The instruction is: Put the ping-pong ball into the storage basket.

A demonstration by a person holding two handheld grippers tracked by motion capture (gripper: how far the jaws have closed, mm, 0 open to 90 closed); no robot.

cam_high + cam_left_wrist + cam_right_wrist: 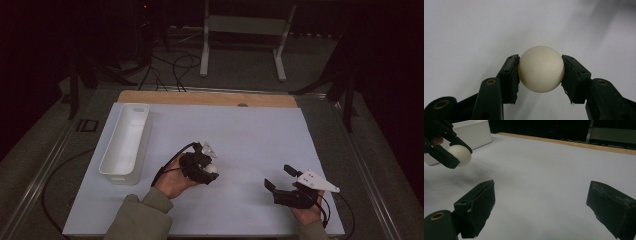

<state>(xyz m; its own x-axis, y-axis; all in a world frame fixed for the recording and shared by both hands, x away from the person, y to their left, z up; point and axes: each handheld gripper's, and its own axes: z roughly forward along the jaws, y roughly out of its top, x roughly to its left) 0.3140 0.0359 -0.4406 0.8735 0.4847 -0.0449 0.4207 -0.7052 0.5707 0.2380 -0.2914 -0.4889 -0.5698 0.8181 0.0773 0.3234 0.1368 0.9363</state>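
A cream-white ball sits squeezed between the two black pads of my left gripper, held clear above the white table sheet. In the high view the left gripper hovers near the middle of the sheet, with the ball at its tip. The right gripper view shows the same ball at the upper left in the other gripper's jaws. My right gripper rests near the front right of the sheet, its jaws wide apart with nothing between them.
A long white bin lies along the left side of the white sheet, also seen as the white bin in the right gripper view. A wooden strip borders the far edge. Cables and a metal stand lie beyond the table.
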